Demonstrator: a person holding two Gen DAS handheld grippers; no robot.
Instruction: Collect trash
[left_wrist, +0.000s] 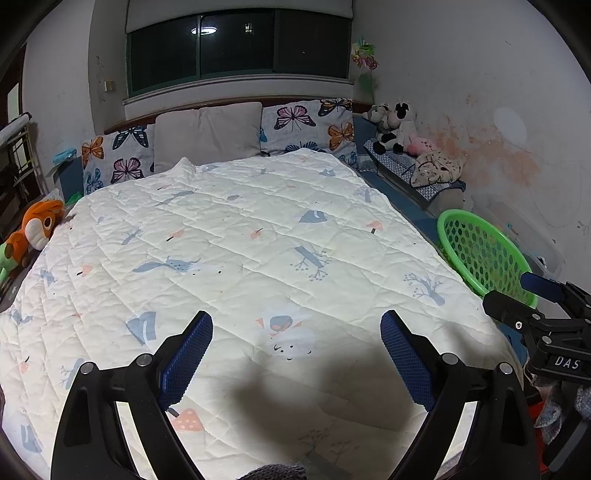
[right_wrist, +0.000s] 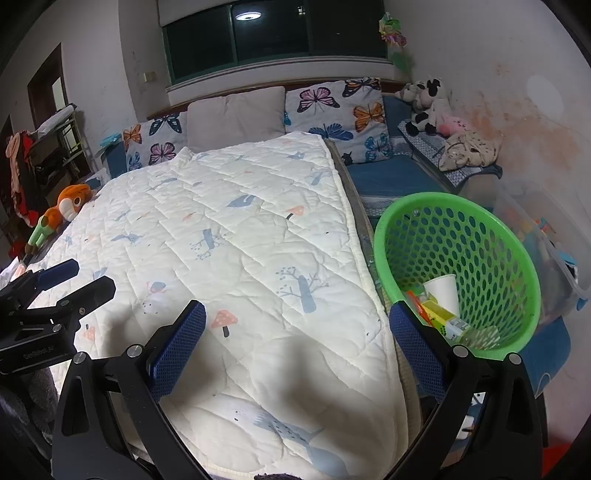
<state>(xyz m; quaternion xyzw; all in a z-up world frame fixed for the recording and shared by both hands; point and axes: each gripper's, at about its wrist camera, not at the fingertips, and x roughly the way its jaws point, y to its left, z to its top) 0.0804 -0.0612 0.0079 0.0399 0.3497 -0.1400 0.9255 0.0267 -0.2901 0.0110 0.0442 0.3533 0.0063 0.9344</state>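
Note:
A green perforated basket (right_wrist: 491, 236) stands at the bed's right side. Inside it lie a white paper cup (right_wrist: 443, 290) and colourful wrappers (right_wrist: 439, 317). The basket also shows in the left wrist view (left_wrist: 476, 247). My left gripper (left_wrist: 297, 321) is open and empty above the white quilt (left_wrist: 240, 240). My right gripper (right_wrist: 297, 310) is open and empty over the quilt's right edge, its right finger beside the basket. Each gripper shows in the other's view, the right one (left_wrist: 524, 295) and the left one (right_wrist: 74, 277). I see no loose trash on the quilt.
Butterfly pillows (left_wrist: 303, 125) and a grey pillow (left_wrist: 208, 134) line the headboard. An orange plush toy (left_wrist: 38, 225) lies at the bed's left edge. Stuffed animals (right_wrist: 428, 107) sit on a bench at the right wall. A clear plastic bin (right_wrist: 554, 251) stands behind the basket.

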